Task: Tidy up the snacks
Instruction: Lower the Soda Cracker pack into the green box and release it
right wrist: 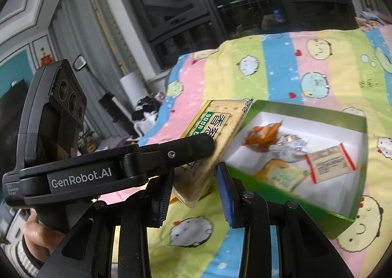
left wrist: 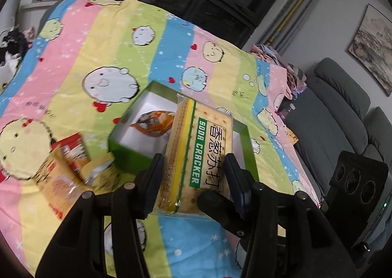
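On the left we see loose snack packets (left wrist: pixel 66 167) lying on the striped bedsheet (left wrist: pixel 103 40), with bare sheet far beyond them. Our left gripper (left wrist: pixel 193 175) is clamped on the soda cracker pack (left wrist: pixel 196 155), holding it tilted above the near left edge of the green box (left wrist: pixel 120 148). Right of it, our right gripper (right wrist: pixel 196 194) points at the box's near wall, jaws partly apart with nothing between them. Several small snacks (right wrist: pixel 289 153) lie inside the box.
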Tool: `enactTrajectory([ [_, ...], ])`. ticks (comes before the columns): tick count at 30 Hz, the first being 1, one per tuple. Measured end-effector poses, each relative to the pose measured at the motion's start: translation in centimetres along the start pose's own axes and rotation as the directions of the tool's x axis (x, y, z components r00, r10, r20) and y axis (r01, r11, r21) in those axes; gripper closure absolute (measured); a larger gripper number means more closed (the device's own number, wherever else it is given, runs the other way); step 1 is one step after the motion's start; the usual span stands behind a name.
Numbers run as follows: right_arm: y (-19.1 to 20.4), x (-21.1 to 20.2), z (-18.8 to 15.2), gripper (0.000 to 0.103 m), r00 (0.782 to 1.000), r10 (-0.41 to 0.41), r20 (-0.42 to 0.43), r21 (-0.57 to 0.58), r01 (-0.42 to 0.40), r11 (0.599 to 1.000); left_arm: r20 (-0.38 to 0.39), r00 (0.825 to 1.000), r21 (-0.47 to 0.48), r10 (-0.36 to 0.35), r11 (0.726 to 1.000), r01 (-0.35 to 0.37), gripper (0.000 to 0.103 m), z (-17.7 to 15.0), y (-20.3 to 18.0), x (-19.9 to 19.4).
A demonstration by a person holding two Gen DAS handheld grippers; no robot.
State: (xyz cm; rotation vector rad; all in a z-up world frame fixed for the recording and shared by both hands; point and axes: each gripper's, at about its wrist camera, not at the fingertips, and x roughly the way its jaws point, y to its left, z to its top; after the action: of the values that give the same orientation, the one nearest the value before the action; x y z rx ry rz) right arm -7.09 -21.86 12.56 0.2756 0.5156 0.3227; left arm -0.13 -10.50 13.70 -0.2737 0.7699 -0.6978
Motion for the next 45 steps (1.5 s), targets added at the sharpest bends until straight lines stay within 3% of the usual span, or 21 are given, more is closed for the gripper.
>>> enactTrajectory([
  [16, -7.5, 1.1, 1.0, 0.065, 0.994, -0.113, 0.003, 0.133, 0.112, 0.985, -0.113, 0.992, 0.030, -0.056, 0.998, 0.060, 0.053, 1.9, -2.1, 8.8],
  [29, -9.6, 2.2, 0.8, 0.065, 0.987, -0.159, -0.037, 0.166, 0.163, 0.973, -0.162, 0.985, 0.000, -0.064, 0.998, 0.065, 0.052, 2.1, -1.8, 12.2],
  [33, -9.6, 2.7, 0.7, 0.065, 0.988, -0.147, -0.050, 0.167, 0.153, 0.974, -0.167, 0.985, -0.008, -0.044, 0.999, 0.044, 0.043, 2.1, -1.5, 12.5],
  [35, -9.7, 2.8, 0.7, 0.065, 0.987, -0.151, -0.058, 0.170, 0.159, 0.973, -0.155, 0.988, -0.009, -0.025, 1.000, 0.024, 0.029, 2.2, -1.4, 12.3],
  [37, -9.8, 2.8, 0.5, 0.065, 0.983, -0.170, -0.066, 0.171, 0.179, 0.969, -0.140, 0.990, -0.018, -0.013, 1.000, 0.011, 0.005, 2.4, -1.1, 11.8],
  [41, -9.9, 2.6, 0.6, 0.065, 0.980, -0.189, -0.070, 0.173, 0.198, 0.965, -0.108, 0.994, -0.015, 0.024, 1.000, -0.026, 0.001, 2.8, -0.7, 10.4],
  [43, -9.5, 2.4, 0.7, 0.060, 0.976, -0.210, -0.066, 0.160, 0.218, 0.963, -0.095, 0.994, -0.006, 0.047, 0.999, -0.048, 0.001, 2.8, -0.5, 9.7],
  [45, -9.0, 2.0, 0.9, 0.046, 0.973, -0.225, -0.056, 0.146, 0.231, 0.962, -0.079, 0.994, 0.000, 0.076, 0.997, -0.076, 0.001, 2.9, -0.3, 8.7],
])
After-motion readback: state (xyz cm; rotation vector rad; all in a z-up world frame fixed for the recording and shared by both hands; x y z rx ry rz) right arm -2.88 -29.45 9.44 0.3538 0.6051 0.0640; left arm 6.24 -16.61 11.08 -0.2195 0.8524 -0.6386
